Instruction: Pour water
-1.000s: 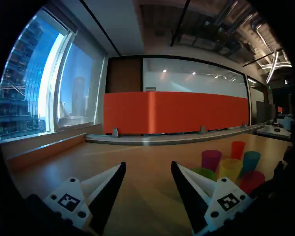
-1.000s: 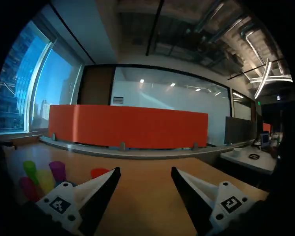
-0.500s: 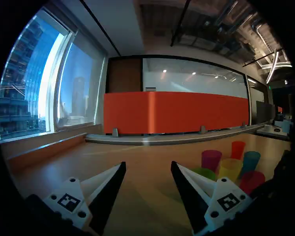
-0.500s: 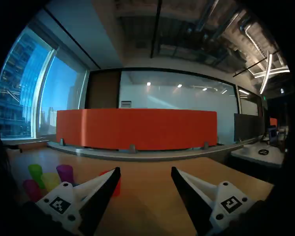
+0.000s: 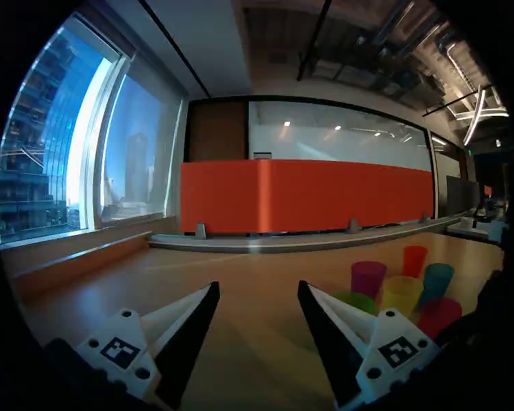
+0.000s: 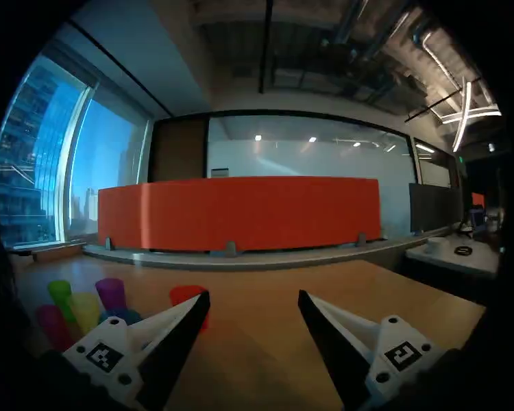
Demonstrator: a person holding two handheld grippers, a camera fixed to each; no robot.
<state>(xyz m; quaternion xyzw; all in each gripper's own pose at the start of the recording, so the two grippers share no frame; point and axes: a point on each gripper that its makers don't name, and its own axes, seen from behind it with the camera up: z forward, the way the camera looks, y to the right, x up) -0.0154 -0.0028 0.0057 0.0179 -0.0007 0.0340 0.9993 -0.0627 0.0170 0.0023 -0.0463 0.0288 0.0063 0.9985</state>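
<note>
Left tongs [image 5: 257, 284]: spread wide, nothing between the fingers, low over the wood table [image 5: 188, 274].
Right tongs [image 6: 253, 294]: spread too, pinching nothing.
Cups: a tight bunch on the table, right of my left tongs. There's a purple cup [image 5: 366, 277], orange cup [image 5: 414, 260], yellow cup [image 5: 399, 293], teal cup [image 5: 436, 281], pink cup [image 5: 438, 314], and a green cup [image 5: 356, 300] half behind my finger. From the right tongs the bunch sits low left.
Water: can't tell which cup has it, too dim and too far.
Risk, knock-over: the cups stand close together, so going in with spread fingers could clip a neighbour and tip it.
Risk, grip: these look like thin, light plastic. Squeeze hard and the wall buckles and slops; grip loose and it slides on the tilt.
Risk, wrong pick: I could grab an empty one, since the fill is unreadable.
Risk, clash: both tongs face the same bunch and could bump each other.
</note>
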